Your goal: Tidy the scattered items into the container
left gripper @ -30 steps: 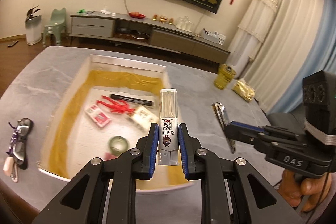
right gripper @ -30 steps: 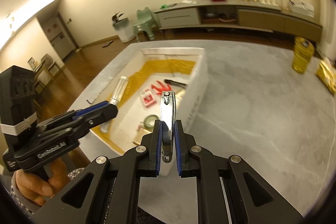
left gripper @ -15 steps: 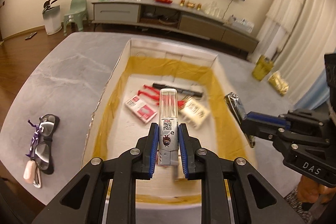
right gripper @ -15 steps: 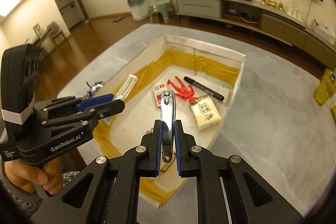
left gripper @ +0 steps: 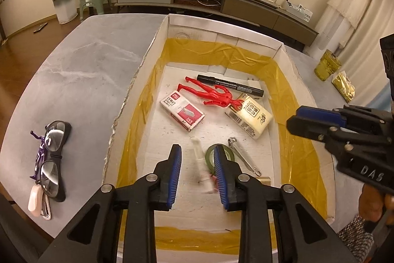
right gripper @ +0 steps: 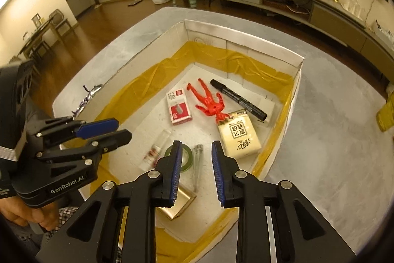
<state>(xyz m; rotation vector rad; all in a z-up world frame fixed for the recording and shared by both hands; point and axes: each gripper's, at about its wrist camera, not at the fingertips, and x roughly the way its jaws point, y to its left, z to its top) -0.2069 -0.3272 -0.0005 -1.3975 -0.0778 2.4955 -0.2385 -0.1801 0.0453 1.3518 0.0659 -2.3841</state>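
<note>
Box [left gripper: 162,28] sits on the grey table [left gripper: 73,70] in the left wrist view; the left gripper [left gripper: 197,174] hangs over it, jaws apart, a blurred clear tube [left gripper: 200,159] below. Right wrist view: right gripper [right gripper: 197,169] gapes empty above nail clippers [right gripper: 197,164] lying inside.

"GenRobot.AI": left hand-held gripper [right gripper: 123,132] | "DAS": right hand-held gripper [left gripper: 293,118] | "24/6": staple box [left gripper: 182,111]

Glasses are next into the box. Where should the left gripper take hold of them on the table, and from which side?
Judging by their pose, grip the bridge between the lenses of the glasses, coming straight down with the open left gripper. They lie flat left of the box, so the bridge is the narrowest part.
</note>
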